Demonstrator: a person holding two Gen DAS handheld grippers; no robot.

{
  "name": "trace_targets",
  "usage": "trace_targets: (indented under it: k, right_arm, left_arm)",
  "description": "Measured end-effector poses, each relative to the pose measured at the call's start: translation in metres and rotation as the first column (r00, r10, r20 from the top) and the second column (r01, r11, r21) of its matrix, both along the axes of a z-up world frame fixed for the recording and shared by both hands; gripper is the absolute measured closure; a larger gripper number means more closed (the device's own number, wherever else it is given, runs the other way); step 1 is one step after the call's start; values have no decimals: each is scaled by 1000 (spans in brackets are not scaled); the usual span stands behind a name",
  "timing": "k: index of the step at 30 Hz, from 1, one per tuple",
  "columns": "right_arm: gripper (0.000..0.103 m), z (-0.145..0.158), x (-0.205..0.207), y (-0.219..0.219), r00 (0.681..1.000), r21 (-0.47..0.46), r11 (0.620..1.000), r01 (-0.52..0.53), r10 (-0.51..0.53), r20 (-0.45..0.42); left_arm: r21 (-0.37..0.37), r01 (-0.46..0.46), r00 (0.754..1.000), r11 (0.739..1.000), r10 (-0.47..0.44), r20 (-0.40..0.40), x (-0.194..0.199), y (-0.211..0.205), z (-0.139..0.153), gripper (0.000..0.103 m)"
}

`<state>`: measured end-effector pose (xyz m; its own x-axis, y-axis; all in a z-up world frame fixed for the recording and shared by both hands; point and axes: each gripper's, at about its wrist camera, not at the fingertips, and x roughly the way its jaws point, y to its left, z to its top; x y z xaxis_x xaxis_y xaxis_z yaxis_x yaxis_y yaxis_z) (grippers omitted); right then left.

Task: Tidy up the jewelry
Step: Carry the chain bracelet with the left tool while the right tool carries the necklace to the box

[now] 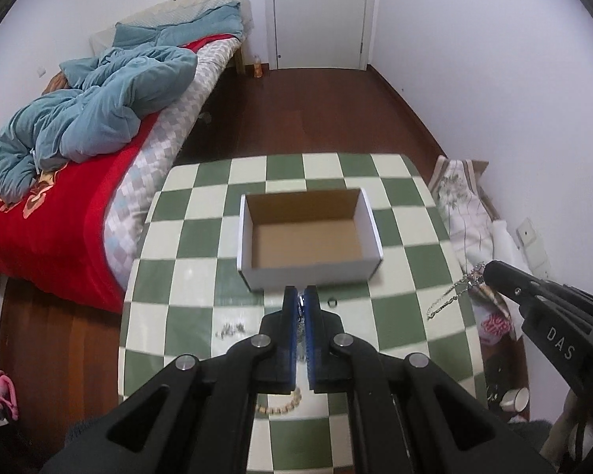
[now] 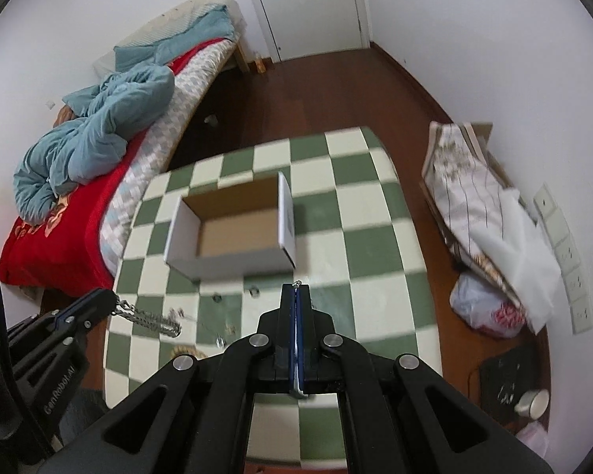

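An open cardboard box (image 1: 310, 233) (image 2: 237, 229), white outside and empty, stands on the green-and-white checked table (image 1: 201, 276) (image 2: 359, 260). My left gripper (image 1: 301, 296) (image 2: 112, 302) is shut on a silver chain (image 2: 150, 318) that hangs from its tips, just in front of the box. My right gripper (image 2: 296, 290) (image 1: 488, 272) is shut on another silver chain (image 1: 448, 298), which dangles over the table's right side. A small ring (image 1: 331, 302) (image 2: 253, 290), small silver pieces (image 1: 229, 330) and a beaded bracelet (image 1: 280, 405) lie on the table.
A bed (image 1: 59, 213) with a red blanket and blue duvet stands left of the table. Bundled fabric and bags (image 2: 486, 213) lie on the floor to the right. A cup (image 2: 533, 401) is on the floor. A white door (image 1: 320, 12) is at the far wall.
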<state>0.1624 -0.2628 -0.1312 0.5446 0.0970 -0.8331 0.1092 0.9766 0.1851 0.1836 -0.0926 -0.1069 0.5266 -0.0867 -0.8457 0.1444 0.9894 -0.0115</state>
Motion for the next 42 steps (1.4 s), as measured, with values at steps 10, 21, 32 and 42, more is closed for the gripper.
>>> trace_targets:
  k: [10,21,32,42]
  right_arm:
    - [103,19,77,14,999,11,999,-34,34,28]
    - [103,-23,147,33,998,-21,998,-56,55,-7]
    - [103,-87,181,44,987,-88,990,-106,94,-129]
    - [19,-88,178,48,979,-143,984,-107,78,-190]
  left_arm:
    - [-77,-30,998,997,34,44,65,16,37,102]
    - [-71,-36,991,997,45,126,124,17,22,102]
    - [-124,-33,999,992,28,-42,161,16,-49,102]
    - [-38,-97,995,995,98,12,159,33,-38,10]
